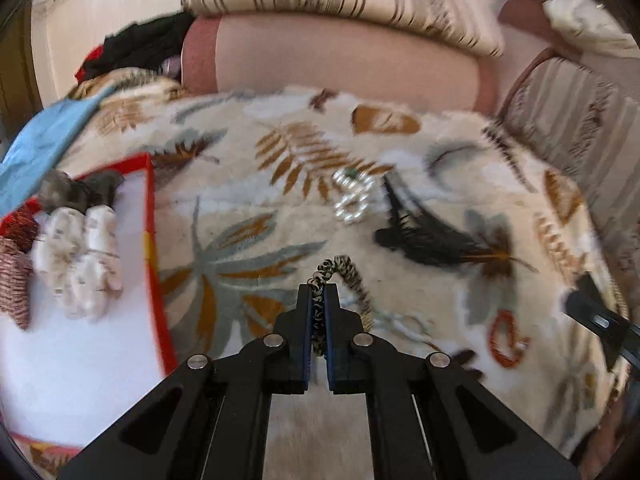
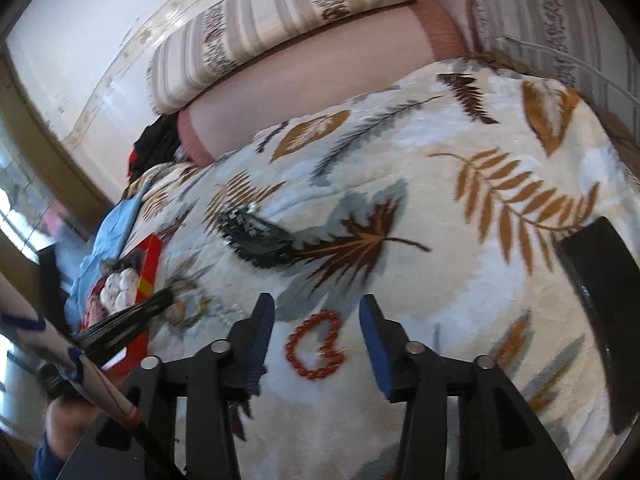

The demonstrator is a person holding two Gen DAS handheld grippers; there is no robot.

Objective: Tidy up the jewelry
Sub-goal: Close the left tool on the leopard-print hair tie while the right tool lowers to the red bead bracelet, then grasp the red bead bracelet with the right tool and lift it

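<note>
Two claws busy: left gripper (image 1: pixel 319 288) clamped on striped bracelet (image 1: pixel 344 270), arcing ahead and right of tips; right gripper (image 2: pixel 316 316) spread, red bead bracelet (image 2: pixel 316 346) lying between jaws, untouched, nearest.

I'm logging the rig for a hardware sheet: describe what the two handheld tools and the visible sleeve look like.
Both are alike: the left tool and the right tool have matte black angular linkage arms with round silver pivot pins and triangular cut-outs, ending in two flat fingers faced with blue pads. No cables show. A dark blue sleeve appears at the right view's lower-left edge.
</note>
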